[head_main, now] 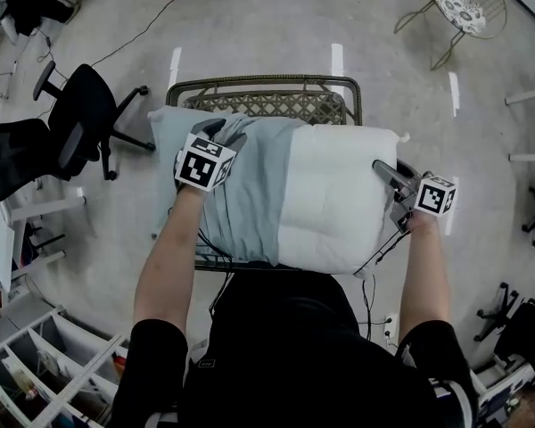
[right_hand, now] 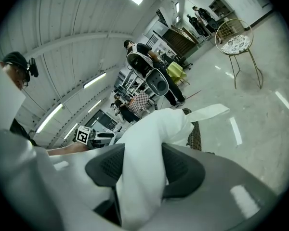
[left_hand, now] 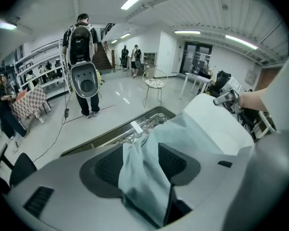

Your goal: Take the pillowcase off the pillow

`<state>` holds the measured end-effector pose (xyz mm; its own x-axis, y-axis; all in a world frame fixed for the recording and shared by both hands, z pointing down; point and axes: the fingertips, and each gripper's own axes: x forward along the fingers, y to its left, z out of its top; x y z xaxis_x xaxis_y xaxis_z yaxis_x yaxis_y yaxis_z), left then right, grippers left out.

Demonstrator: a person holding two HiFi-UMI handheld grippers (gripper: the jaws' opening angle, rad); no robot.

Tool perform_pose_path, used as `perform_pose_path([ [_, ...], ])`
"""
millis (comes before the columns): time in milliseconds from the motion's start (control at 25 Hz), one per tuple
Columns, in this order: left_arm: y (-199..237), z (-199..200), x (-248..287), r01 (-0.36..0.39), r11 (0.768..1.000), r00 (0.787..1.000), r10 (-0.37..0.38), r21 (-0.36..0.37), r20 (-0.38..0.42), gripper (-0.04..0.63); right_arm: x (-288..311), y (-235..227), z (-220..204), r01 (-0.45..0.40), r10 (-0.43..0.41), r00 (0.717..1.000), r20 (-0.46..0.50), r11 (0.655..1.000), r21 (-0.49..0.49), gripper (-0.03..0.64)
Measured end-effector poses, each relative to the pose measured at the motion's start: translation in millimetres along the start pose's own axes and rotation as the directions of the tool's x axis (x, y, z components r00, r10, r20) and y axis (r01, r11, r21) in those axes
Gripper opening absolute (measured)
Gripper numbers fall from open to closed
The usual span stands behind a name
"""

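Note:
A white pillow (head_main: 339, 194) lies across a wicker seat (head_main: 267, 96), its left half still inside a pale blue-grey pillowcase (head_main: 245, 194). My left gripper (head_main: 227, 134) is at the case's far left end. In the left gripper view a bunched fold of the pillowcase (left_hand: 144, 177) hangs between the wide-set jaws of the left gripper (left_hand: 139, 165), and the pads do not squeeze it. My right gripper (head_main: 388, 172) is at the pillow's bare right end. In the right gripper view the pillow's (right_hand: 144, 182) white corner is pinched between the pads of the right gripper (right_hand: 142, 170).
A black office chair (head_main: 89, 114) stands left of the seat, with a round wire table (head_main: 468, 7) at the far right. White shelving (head_main: 45, 364) is at the lower left. Cables run under the pillow. A person with a backpack (left_hand: 82, 47) stands further off.

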<state>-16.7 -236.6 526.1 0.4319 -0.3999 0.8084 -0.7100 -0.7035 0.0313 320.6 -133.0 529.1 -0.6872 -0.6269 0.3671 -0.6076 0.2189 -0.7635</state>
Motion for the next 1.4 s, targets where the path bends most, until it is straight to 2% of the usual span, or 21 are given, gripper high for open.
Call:
perform_pose_path([
  [200, -28.1, 21.0, 27.3, 0.076, 0.996, 0.997, -0.077, 0.042, 0.012, 0.222, 2.2, -1.0, 2.2, -0.003, 0.003, 1.0, -0.001, 1.0, 0.003, 0.224],
  [360, -41.3, 12.4, 55.9, 0.102, 0.991, 0.993, -0.095, 0.088, -0.072, 0.217, 4.3, -4.8, -5.0, 0.005, -0.005, 1.0, -0.009, 1.0, 0.026, 0.207],
  [440, -45.9, 4.7, 65.0, 0.099, 0.982, 0.988, -0.079, 0.159, -0.13, 0.115, 4.4, -8.6, -7.4, 0.002, -0.002, 1.0, 0.002, 0.999, 0.044, 0.202],
  [520, -43.0, 0.6, 69.9, 0.065, 0.968, 0.986, -0.025, 0.241, -0.165, 0.028, 2.0, -10.8, -4.7, -0.019, 0.015, 0.999, 0.048, 0.995, 0.095, 0.201],
  [600, -34.6, -3.0, 70.2, 0.036, 0.962, 0.984, 0.013, 0.27, -0.177, 0.009, -1.3, -14.6, -2.0, -0.047, 0.033, 0.995, 0.099, 0.988, 0.144, 0.192],
  [760, -9.5, -13.4, 58.9, 0.003, 0.974, 0.982, 0.04, 0.227, -0.184, 0.008, -4.9, -16.9, 1.5, -0.06, 0.042, 0.992, 0.115, 0.986, 0.154, 0.175],
  [920, 11.9, -21.9, 43.3, -0.023, 0.983, 0.982, 0.056, 0.184, -0.179, 0.008, -4.8, -7.4, 18.2, -0.087, 0.077, 0.991, 0.113, 0.992, 0.088, 0.16],
  [1000, 21.0, -26.7, 36.3, -0.032, 0.986, 0.983, 0.06, 0.161, -0.174, 0.006, -5.3, -9.5, 20.2, -0.076, 0.068, 0.993, 0.1, 0.993, 0.084, 0.156],
  [1160, 25.2, -25.6, 31.6, -0.041, 0.996, 0.991, 0.052, 0.085, -0.127, 0.008, 0.6, -25.4, 11.8, 0.002, -0.006, 0.999, 0.048, 0.998, 0.068, 0.164],
  [1280, 14.7, -16.7, 34.8, -0.065, 0.995, 0.994, 0.071, 0.077, -0.08, 0.013, 7.3, -46.2, 5.3, 0.114, -0.114, 0.993, -0.008, 0.993, 0.013, 0.235],
  [1400, 3.3, -9.6, 24.7, -0.089, 0.995, 0.995, 0.09, 0.038, -0.033, 0.094, 4.1, -57.5, 5.6, 0.196, -0.196, 0.98, -0.013, 0.981, -0.007, 0.29],
])
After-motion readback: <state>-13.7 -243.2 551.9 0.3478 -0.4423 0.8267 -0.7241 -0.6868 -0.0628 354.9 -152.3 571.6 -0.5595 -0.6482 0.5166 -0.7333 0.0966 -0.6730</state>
